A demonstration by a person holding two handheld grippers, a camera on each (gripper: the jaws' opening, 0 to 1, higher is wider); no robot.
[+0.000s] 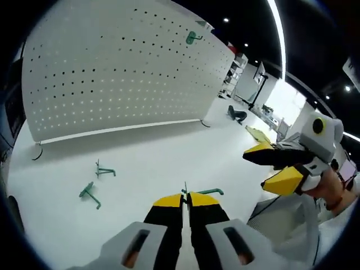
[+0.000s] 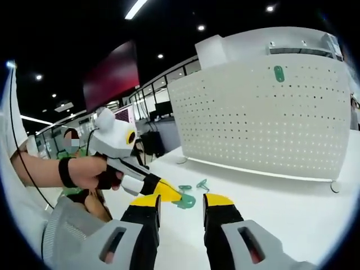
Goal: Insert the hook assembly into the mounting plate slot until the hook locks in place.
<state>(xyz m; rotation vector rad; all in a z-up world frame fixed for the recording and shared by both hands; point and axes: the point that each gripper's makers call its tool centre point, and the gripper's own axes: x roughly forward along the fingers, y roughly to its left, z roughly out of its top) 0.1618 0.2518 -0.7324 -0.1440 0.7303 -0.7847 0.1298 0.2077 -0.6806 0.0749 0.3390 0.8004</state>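
In the left gripper view, the left gripper (image 1: 185,199) rises from 6 o'clock with its yellow-tipped jaws pressed together on a green hook (image 1: 209,192). The hook's thin metal prong sticks up between the tips, and its green arm reaches out toward 3 o'clock just past them. The white table (image 1: 152,163) spreads beyond. Two more green hooks lie on it toward 9 o'clock, one (image 1: 104,171) farther off and one (image 1: 89,194) nearer, well apart from the jaws. At 12 o'clock stands the white pegboard (image 1: 118,73), with a green hook (image 1: 193,38) already mounted near its top edge. The right gripper (image 1: 275,169) enters from 3 o'clock, held by a hand (image 1: 329,191).

In the right gripper view, the right gripper (image 2: 181,203) has its jaws spread wide with nothing between them. Just beyond its tips, the left gripper's yellow jaws carry the green hook (image 2: 185,200). The pegboard (image 2: 264,118) stands toward 1 o'clock.
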